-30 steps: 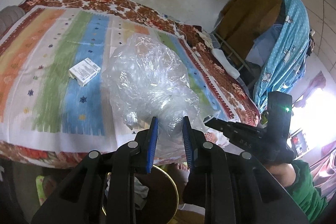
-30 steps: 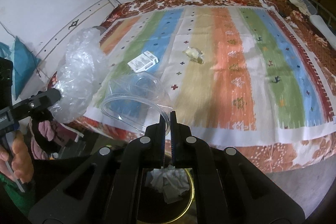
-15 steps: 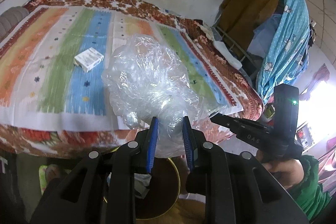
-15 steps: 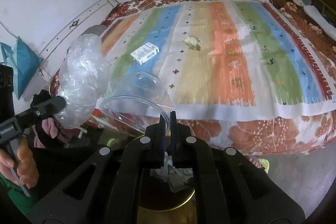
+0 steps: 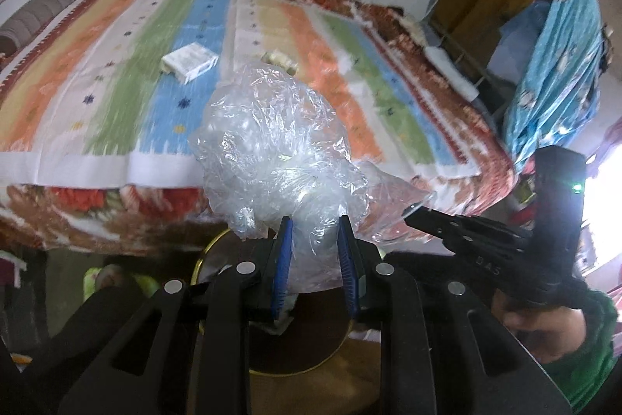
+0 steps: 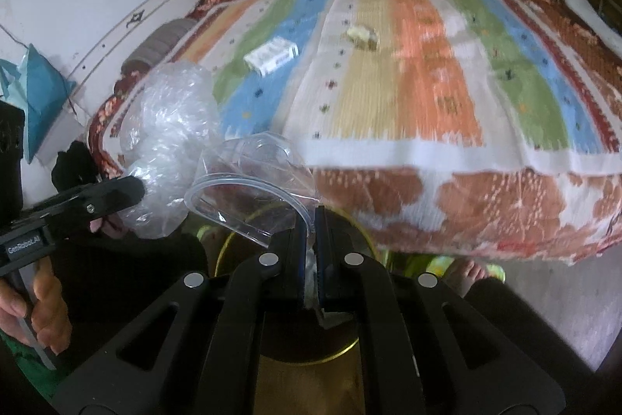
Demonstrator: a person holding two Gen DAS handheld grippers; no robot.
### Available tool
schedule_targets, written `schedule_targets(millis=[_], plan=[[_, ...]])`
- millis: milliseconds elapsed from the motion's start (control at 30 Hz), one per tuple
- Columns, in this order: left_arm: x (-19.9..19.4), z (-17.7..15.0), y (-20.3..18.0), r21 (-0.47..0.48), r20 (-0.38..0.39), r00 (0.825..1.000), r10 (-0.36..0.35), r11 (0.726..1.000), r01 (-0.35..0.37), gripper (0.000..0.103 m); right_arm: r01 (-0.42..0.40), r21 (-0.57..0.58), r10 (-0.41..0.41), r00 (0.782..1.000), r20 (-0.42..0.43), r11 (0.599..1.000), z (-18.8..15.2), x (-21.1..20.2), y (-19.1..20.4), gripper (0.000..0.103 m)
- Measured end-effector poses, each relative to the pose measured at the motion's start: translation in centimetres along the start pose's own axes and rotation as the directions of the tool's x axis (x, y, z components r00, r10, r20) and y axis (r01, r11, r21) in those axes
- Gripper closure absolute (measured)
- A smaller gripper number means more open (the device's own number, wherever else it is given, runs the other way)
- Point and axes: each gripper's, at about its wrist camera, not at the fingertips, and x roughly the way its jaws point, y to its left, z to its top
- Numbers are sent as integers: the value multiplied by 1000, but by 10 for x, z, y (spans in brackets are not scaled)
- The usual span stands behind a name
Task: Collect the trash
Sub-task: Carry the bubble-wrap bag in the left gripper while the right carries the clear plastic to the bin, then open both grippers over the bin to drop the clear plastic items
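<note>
My left gripper (image 5: 314, 224) is shut on a crumpled clear plastic bag (image 5: 268, 142), held above a round bin with a gold rim (image 5: 202, 259) on the floor. The bag also shows in the right wrist view (image 6: 167, 127). My right gripper (image 6: 310, 216) is shut on a clear zip bag (image 6: 248, 189), held over the same bin (image 6: 229, 244), which has white paper inside. A small white box (image 6: 272, 55) and a crumpled yellowish scrap (image 6: 363, 35) lie on the striped bedspread (image 6: 427, 65).
The bed's edge, with a red floral blanket (image 6: 466, 205), hangs just beyond the bin. A clothes rack with a blue cloth (image 5: 556, 57) stands to the right. A bare foot (image 6: 472, 271) is on the floor near the bin.
Both grippers have pulled back from the bed and lowered with their bags. The bin now lies directly below them, and the bed surface looks farther away.
</note>
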Motion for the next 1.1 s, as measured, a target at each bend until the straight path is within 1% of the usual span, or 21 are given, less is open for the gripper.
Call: schedule_targets(millis=[167,300,367,433,467,500,533,667,867,967,1033,1067,1100], plan=[[9,-8,-2,16,-33,998,51,999,-51,81,3,2,-3,999,-49,1000,-15,13,3,100],[20,-15,-2,18,-74,993,96,995,-95,81,19,15,-17,996,-85,1000,-23,22,1,100],[26,-20,0,0,-105,990,97,995,-97,80,27,21,-25,995,-101,999,-26,27,-1,100],[35,-24,7,-55,-156,985,68,996,-77,80,41,23,-38,992,-119,999,-29,32,-1,100],[40,-26,12,-88,-186,981,62,993,-79,80,54,16,-51,990,-130,998,-32,36,-1,100],[43,-28,14,-96,-200,977,69,991,-90,80,59,12,-57,989,-134,998,-33,38,0,100],[46,-28,16,-100,-209,975,79,990,-102,80,64,7,-62,988,-141,998,-34,40,0,100],[51,-30,22,-125,-234,969,82,986,-114,80,75,10,-73,983,-171,997,-37,50,0,100],[62,-37,17,-94,-268,956,116,985,-146,80,52,52,-39,970,-238,997,-45,66,-6,100],[68,-40,21,-111,-288,948,134,979,-172,80,61,78,-39,965,-258,995,-49,70,-10,99],[69,-39,23,-120,-295,946,133,977,-174,78,69,86,-44,963,-265,994,-50,72,-13,99],[70,-39,24,-125,-296,946,131,977,-175,73,70,89,-44,962,-268,994,-49,73,-13,97],[70,-39,25,-130,-295,947,129,976,-174,70,71,94,-43,962,-270,993,-49,74,-14,83]])
